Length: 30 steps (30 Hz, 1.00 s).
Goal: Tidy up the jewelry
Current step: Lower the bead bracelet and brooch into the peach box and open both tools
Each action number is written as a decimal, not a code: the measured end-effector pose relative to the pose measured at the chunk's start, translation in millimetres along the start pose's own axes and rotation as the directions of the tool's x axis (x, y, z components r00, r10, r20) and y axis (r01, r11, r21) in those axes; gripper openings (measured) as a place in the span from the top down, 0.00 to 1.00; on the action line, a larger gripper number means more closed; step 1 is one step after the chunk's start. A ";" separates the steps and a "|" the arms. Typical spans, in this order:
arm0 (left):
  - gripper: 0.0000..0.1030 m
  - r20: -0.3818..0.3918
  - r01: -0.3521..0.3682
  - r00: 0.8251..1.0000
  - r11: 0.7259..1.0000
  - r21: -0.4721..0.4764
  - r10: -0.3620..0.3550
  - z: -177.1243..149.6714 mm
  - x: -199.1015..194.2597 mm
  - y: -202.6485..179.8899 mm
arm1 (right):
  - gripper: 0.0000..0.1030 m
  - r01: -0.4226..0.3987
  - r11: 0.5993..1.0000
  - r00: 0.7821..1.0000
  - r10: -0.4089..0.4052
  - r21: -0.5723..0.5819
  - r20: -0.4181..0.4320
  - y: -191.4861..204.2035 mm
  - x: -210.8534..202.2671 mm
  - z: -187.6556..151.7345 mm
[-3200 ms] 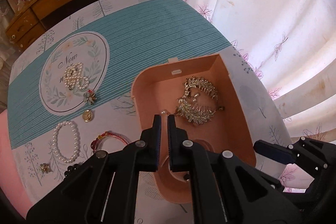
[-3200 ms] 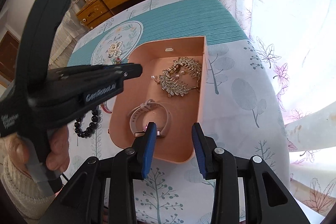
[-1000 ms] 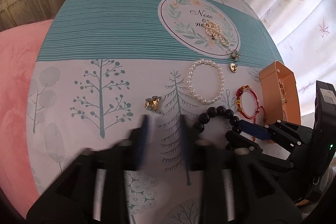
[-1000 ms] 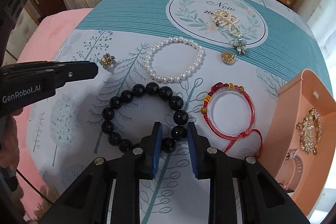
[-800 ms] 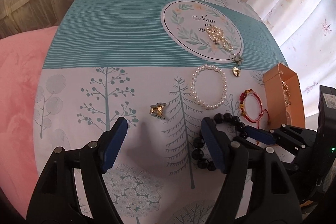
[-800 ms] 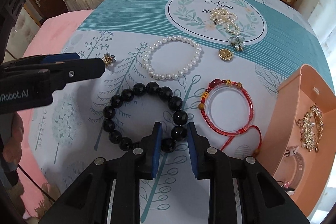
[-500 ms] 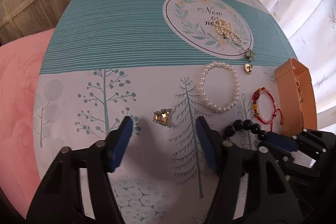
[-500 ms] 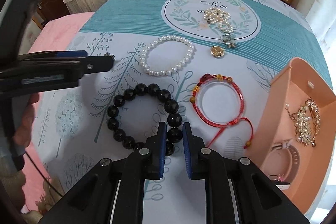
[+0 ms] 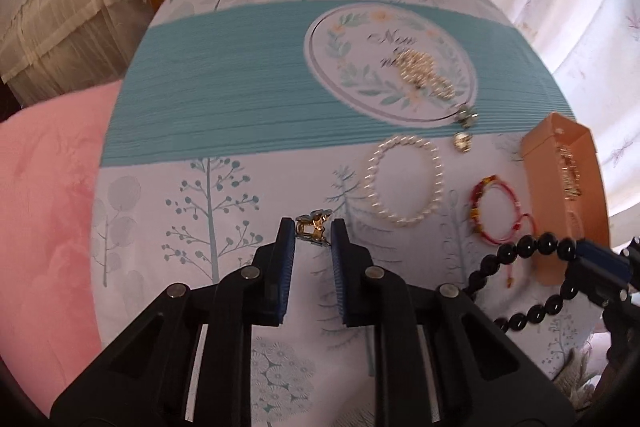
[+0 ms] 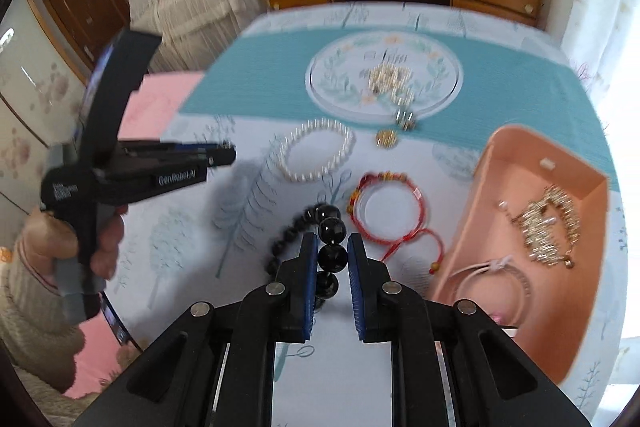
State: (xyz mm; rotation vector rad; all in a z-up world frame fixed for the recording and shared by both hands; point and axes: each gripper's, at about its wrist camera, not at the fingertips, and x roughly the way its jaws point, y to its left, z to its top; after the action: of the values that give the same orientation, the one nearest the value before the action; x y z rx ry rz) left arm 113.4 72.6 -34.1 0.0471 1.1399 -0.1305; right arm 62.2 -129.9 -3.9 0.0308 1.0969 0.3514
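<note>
Currently the black round-bead bracelet (image 10: pixel 326 245) is clamped in the right gripper (image 10: pixel 332 259), lifted near the peach plastic box (image 10: pixel 472 203) at the table's right edge. The small gold charm (image 9: pixel 313 227) is pinched by the left gripper (image 9: pixel 313 233). Both should be carried low over the box's rim before release.

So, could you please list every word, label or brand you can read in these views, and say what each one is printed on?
"GenRobot.AI": white lettering on the side of the black left tool, seen from the right wrist.
"Now": script inside the round floral emblem of the teal and white tablecloth; the line below it is hidden by the heaped pearl-and-gold necklace.
A smaller white label on the handle of the same tool is too blurred to read.
</note>
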 end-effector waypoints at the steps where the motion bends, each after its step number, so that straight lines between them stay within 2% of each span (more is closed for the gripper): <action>1: 0.85 0.017 -0.002 1.000 1.000 0.014 0.002 1.4 -8.9 -6.6 | 0.86 -0.006 1.000 1.000 0.006 0.010 0.026 -2.4 -10.9 0.2; 7: 0.85 0.102 0.044 0.993 0.992 0.115 -0.056 7.9 -58.1 -62.2 | 0.86 0.024 0.995 0.986 -0.039 0.094 0.163 -34.9 -72.3 -2.0; 10: 0.85 0.098 0.113 0.987 0.981 0.156 -0.129 11.8 -68.7 -100.9 | 0.86 0.061 0.986 0.971 -0.094 0.152 0.221 -61.9 -102.5 -6.1; 13: 0.85 0.087 0.130 0.985 0.968 0.214 -0.151 13.7 -67.9 -139.4 | 0.86 0.093 0.976 0.960 -0.141 0.199 0.244 -87.1 -123.5 -13.1; 17: 0.85 0.060 0.154 0.982 0.948 0.277 -0.177 15.1 -55.3 -192.7 | 0.86 0.113 0.961 0.957 -0.173 0.253 0.232 -117.2 -135.1 -28.5; 23: 0.85 0.006 0.179 0.982 0.928 0.326 -0.191 11.3 -20.9 -245.8 | 0.86 0.093 0.953 0.975 -0.146 0.288 0.168 -140.5 -120.8 -57.1; 30: 0.84 -0.038 0.186 0.982 0.919 0.348 -0.184 7.0 12.0 -265.0 | 0.86 0.066 0.957 0.984 -0.110 0.283 0.140 -145.5 -96.7 -67.0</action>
State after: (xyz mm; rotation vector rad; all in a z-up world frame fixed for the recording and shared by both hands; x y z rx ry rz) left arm 90.8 -191.8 -34.3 0.2574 1.1126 -0.5034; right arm 2.6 -305.6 20.2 0.2535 0.9828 0.1103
